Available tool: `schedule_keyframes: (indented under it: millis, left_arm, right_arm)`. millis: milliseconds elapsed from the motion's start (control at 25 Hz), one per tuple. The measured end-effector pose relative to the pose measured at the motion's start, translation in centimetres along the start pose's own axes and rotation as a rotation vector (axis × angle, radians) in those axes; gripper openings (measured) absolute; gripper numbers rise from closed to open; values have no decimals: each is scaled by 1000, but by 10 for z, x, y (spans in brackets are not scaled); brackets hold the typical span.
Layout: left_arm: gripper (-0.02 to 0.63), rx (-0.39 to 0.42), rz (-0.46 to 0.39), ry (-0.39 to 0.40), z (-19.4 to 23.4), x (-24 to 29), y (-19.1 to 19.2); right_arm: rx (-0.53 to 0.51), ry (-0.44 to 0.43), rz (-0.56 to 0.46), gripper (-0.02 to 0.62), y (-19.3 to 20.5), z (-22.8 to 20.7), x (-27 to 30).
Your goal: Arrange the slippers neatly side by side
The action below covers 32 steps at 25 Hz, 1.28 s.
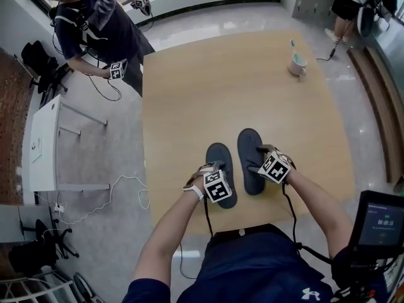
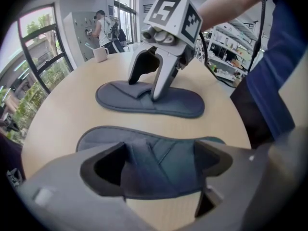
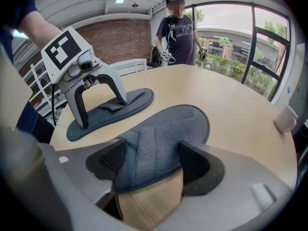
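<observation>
Head view: the marker cubes cover the jaws and the mid part of both slippers. The heel of the left dark grey-blue fabric slipper (image 1: 218, 153) is hidden under the left gripper (image 1: 211, 177). The matching right slipper (image 1: 249, 145) lies just beside it under the right gripper (image 1: 261, 160). Both slippers lie flat, toes pointing far, near the near edge of the light wooden table (image 1: 189, 74). Left gripper view: jaws spread wide, straddling the cross strap. Right gripper view: jaws spread either side of the strap too. A small white cup (image 1: 297, 64) stands far right, its contents too small to tell.
</observation>
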<state>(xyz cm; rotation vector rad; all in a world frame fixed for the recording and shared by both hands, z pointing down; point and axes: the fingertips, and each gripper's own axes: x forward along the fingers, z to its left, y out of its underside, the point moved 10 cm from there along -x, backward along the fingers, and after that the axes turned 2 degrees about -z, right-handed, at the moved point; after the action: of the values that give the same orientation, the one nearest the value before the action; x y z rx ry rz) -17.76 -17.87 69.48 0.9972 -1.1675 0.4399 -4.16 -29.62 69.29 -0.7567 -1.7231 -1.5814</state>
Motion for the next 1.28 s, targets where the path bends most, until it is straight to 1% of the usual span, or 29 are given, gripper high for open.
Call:
schedule_keyframes:
  millis: [160, 440, 640, 880, 1040, 1280]
  left_arm:
    - [456, -3, -1, 3, -15, 1, -6]
    - [457, 17, 19, 17, -18, 6, -8]
    - [456, -9, 10, 5, -15, 12, -14]
    - [457, 26, 26, 15, -15, 15, -22]
    - [457, 29, 22, 26, -16, 16, -21]
    - [457, 33, 18, 22, -17, 15, -23]
  right_arm:
    - [36, 24, 4, 359, 8, 18, -10]
    - [68, 42, 9, 360, 17, 42, -10]
    - [89, 62, 17, 360, 16, 46, -7]
    - [69, 47, 27, 360, 14, 44, -6]
    - [68, 39, 38, 360, 15, 45, -6]
    - [66, 34, 46, 360, 15, 44, -7]
